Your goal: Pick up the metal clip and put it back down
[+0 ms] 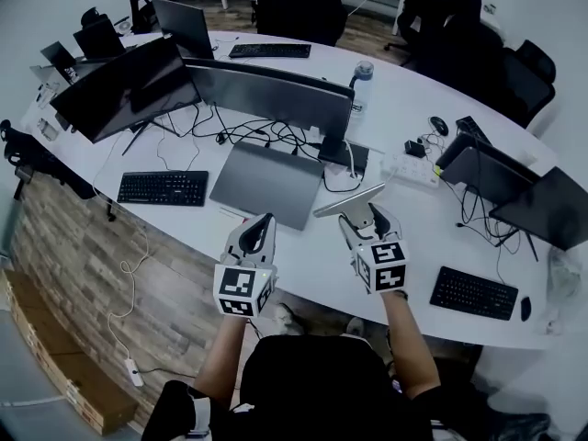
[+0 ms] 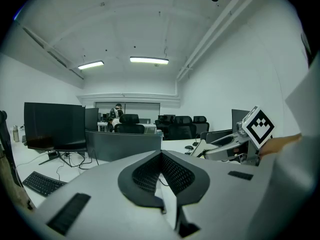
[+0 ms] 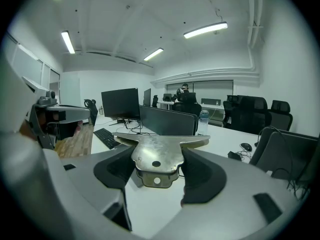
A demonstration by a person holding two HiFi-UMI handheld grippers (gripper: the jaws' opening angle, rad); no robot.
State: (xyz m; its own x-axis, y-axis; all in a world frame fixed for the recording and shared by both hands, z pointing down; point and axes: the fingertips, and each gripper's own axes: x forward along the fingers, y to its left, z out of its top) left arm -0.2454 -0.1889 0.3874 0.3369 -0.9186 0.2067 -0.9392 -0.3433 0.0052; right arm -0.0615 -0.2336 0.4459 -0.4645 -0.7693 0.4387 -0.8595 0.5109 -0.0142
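Metal clip [image 3: 157,156] sits centre of the right gripper view, pinched betw. the right gripper [image 1: 356,220] jaws, flat handle on top, apparently up off the counter [image 1: 418,108]. So pick-up looks done; put-down is left. Left gripper [image 1: 258,231], lower centre-left in the head view, has its jaws together w/ nothing in them. Just beyond: closed grey laptop [image 1: 266,184], power strip [image 1: 413,170], monitor [image 1: 271,95], keyboard [image 1: 163,188] further left. Bare counter strip near the grippers looks the easiest landing spot; steer clear of the laptop.
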